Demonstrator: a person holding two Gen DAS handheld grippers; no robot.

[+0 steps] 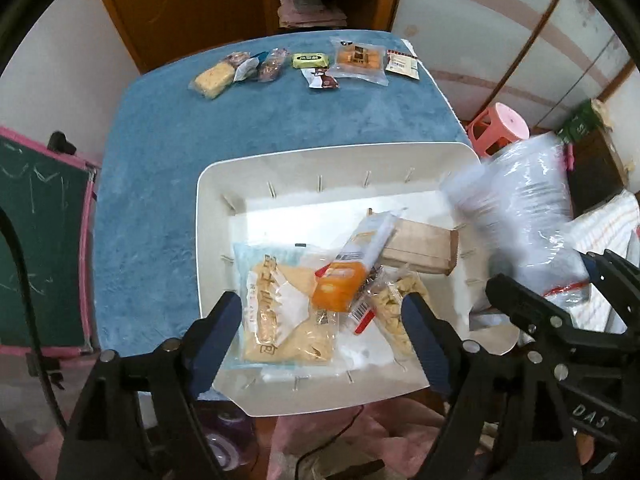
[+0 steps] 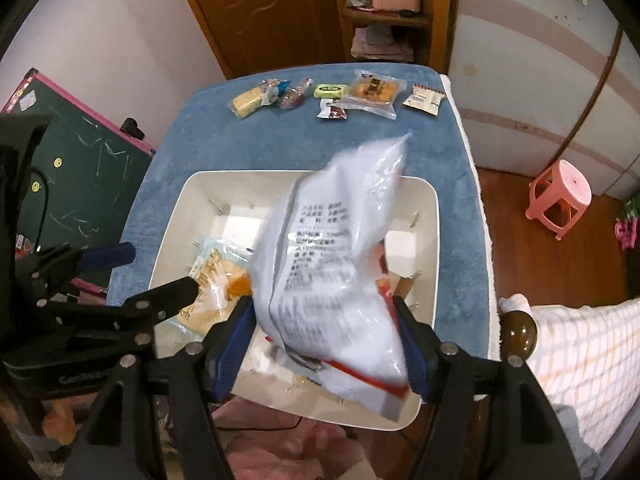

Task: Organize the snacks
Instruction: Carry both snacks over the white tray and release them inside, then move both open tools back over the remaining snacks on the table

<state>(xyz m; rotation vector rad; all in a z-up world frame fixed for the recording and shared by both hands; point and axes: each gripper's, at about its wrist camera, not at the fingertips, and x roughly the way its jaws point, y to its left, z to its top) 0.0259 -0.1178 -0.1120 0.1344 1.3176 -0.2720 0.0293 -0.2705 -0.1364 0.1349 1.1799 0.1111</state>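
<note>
White plastic bag sits between R gripper jaws over the bin; blurred, pads bracket it but firm contact can't be told. L gripper open, empty, above pkts already binned. Step: dropping bag into bin. Next, judged: release clear of rim. Bag long axis runs near-to-far, top pointing at far snack row on blue cloth.

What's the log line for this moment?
left gripper: open over white bin | right gripper: white bag between jaws, grip unclear | snack row: on blue cloth
</note>
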